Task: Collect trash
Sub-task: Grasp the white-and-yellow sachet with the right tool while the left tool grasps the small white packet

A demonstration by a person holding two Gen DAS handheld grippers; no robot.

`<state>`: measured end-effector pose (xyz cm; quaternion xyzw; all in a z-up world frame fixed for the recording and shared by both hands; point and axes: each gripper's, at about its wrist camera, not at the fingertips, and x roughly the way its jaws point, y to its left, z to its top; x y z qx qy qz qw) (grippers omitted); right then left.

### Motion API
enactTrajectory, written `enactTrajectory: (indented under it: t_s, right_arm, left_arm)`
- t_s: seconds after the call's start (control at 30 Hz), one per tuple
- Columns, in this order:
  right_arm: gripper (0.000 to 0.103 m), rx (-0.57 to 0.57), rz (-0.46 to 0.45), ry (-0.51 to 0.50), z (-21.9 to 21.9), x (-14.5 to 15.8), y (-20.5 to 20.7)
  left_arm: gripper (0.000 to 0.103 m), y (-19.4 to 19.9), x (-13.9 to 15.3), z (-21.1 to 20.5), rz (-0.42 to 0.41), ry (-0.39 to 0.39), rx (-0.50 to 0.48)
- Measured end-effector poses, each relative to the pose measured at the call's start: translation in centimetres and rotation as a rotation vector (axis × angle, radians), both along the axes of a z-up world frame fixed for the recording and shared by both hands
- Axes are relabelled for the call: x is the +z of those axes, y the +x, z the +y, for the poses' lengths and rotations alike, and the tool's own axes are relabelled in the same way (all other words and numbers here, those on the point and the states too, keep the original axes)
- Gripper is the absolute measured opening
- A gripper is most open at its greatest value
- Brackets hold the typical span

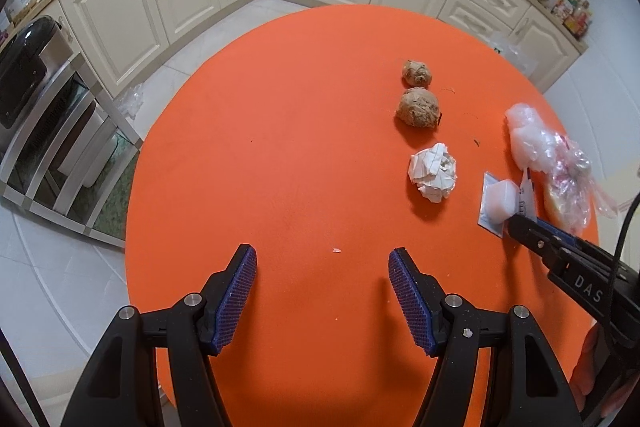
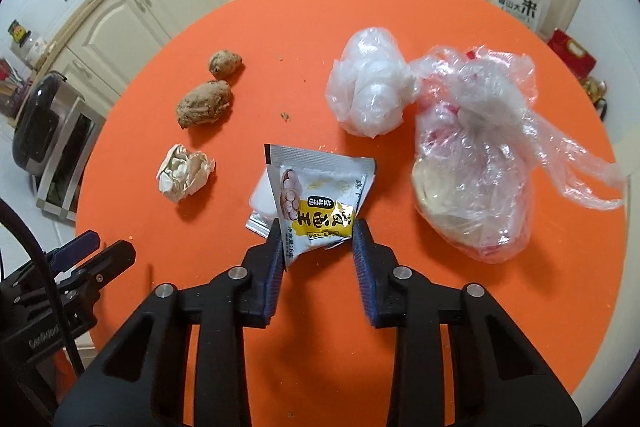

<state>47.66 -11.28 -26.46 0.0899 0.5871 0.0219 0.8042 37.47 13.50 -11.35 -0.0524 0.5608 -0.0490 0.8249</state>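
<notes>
Right gripper closing on a snack wrapper; left gripper idle over bare table.

On the round orange table [image 2: 400, 307], the right gripper [image 2: 318, 227] has its jaws narrowed onto the printed snack wrapper [image 2: 316, 203]: the left pad touches the packet's edge, the right pad sits at the other edge, so it reads as pinched, though how firmly I cannot tell. The wrapper lies at the table's 6 o'clock in the right wrist view, half over a small white packet [image 2: 262, 201], probably why it is taken by its near, free corner. Left gripper [image 1: 322, 267] stands roughly half open, empty. Still out: crumpled paper ball [image 2: 184, 173] at 9 o'clock, two brown lumps [image 2: 204, 105] at 10, bunched clear film [image 2: 370, 89] at 12, a filled clear plastic bag [image 2: 472, 167] at 3, likely the collecting bag.
</notes>
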Motion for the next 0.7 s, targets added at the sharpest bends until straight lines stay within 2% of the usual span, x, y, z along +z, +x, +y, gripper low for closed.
enactTrajectory:
  t_s: [0.33, 0.57, 0.7]
  right_arm:
    - [0.029, -0.013, -0.071, 0.087, -2.8, 2.6, -3.2]
    - [0.029, -0.081, -0.169, 0.075, -7.0, 5.7, -6.5]
    - [0.029, -0.152, -0.189, 0.05, -9.9, 6.1, -7.6]
  left_arm:
    - [0.064, -0.6, 1.3, -4.2, -0.037, 0.003, -0.07]
    - [0.064, -0.1, 1.7, -8.7, -0.036, -0.005, -0.14]
    - [0.064, 0.5, 1.3, -11.4, -0.028, 0.016, -0.171]
